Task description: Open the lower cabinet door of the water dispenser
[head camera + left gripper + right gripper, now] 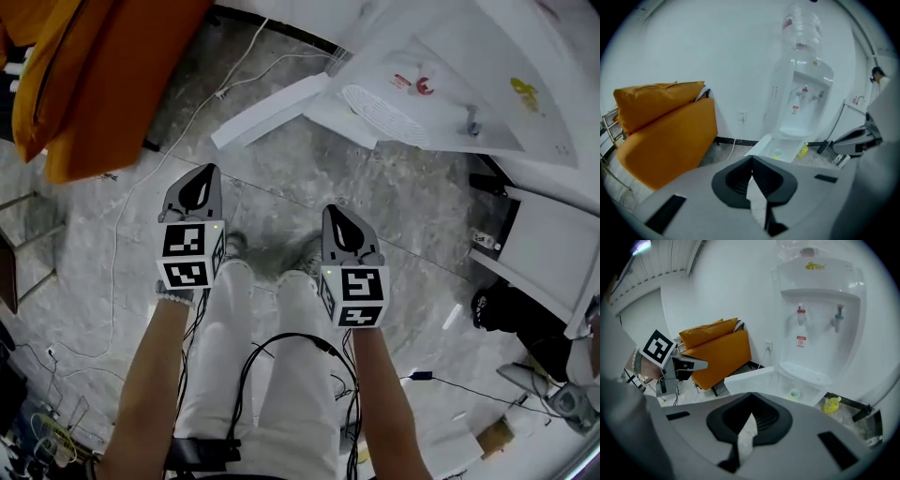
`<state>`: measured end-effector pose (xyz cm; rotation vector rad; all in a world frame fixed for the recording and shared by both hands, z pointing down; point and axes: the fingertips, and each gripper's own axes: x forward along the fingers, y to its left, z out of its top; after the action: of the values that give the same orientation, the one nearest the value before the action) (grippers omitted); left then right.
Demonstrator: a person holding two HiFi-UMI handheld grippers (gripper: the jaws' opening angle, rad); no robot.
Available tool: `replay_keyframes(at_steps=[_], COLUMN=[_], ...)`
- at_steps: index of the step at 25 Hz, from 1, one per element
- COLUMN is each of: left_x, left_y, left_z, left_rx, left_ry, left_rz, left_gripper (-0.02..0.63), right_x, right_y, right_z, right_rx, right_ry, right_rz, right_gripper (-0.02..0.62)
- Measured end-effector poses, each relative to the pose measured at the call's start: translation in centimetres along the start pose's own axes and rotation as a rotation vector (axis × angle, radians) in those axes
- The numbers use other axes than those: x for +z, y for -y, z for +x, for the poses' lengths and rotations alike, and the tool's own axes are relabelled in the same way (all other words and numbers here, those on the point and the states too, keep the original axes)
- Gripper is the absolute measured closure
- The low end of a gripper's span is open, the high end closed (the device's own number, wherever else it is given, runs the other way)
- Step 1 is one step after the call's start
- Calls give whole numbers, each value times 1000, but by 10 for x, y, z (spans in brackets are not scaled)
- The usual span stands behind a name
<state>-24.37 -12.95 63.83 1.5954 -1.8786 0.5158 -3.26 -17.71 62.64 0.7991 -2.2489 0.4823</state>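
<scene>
In the head view, the left gripper [208, 173] and right gripper [333, 214] are held over the person's legs [253, 375], facing the dispenser [441, 84], its lower door [272, 111] swung wide. In the left gripper view the jaws are pressed together on nothing; the right gripper view shows its jaws likewise closed and empty, a cup [794, 393] in the cabinet [806, 380]
</scene>
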Motion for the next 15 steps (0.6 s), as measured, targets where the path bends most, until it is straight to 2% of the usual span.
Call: replay_keyframes(at_steps=[4, 7, 10, 15], left_x=[38, 75, 100, 151], left_y=[21, 42, 60, 84], left_z=[-34, -57, -88, -130], left_rx=[-60, -108, -154, -233], left_ry=[42, 84, 89, 143], left_rz=[42, 111, 154, 205], left_gripper=[594, 594, 592, 594], right_x=[31, 57, 80, 131], right_y=[-8, -9, -15, -14], right_z=[-28, -50, -79, -119], right_rx=[6, 4, 6, -24], right_ry=[42, 77, 103, 186], right_rz=[14, 19, 9, -9], right_gripper=[591, 591, 591, 591])
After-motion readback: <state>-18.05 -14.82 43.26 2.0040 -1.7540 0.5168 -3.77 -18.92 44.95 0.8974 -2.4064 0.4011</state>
